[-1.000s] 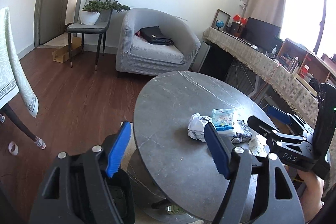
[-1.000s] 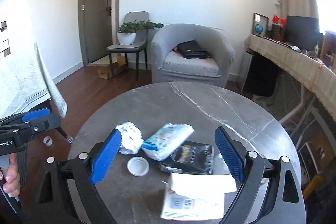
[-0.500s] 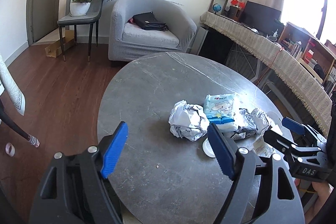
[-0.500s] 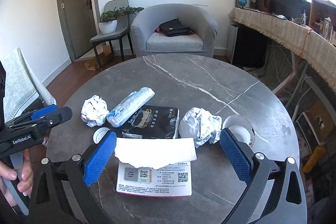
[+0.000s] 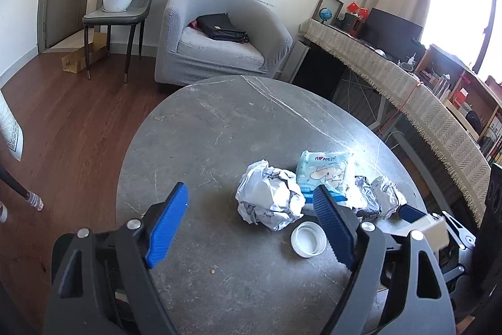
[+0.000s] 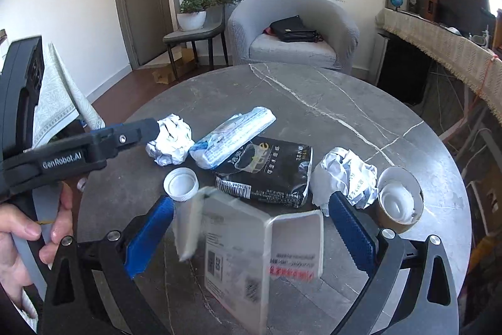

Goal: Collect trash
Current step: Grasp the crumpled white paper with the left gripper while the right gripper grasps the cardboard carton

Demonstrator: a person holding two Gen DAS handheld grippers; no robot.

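Trash clustered on the round table (image 5: pixel 194 146), both tools open.

Left hand-held gripper (image 5: pixel 251 228) stood spread wide beside the crumpled paper ball (image 5: pixel 269 200), presumably lining up a grasp; right hand-held gripper (image 6: pixel 251 236) straddled the blurred white leaflet (image 6: pixel 248 256), unclamped, near the bottle cap (image 6: pixel 181 184) and black packet (image 6: pixel 266 171).

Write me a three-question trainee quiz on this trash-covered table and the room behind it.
1. True or false: the white bottle cap lies with its open side up.
2. What lies on the grey armchair? A. a black bag B. a potted plant C. a globe
3. How many crumpled paper balls are on the round table?
Key: 1 true; 2 A; 3 two.
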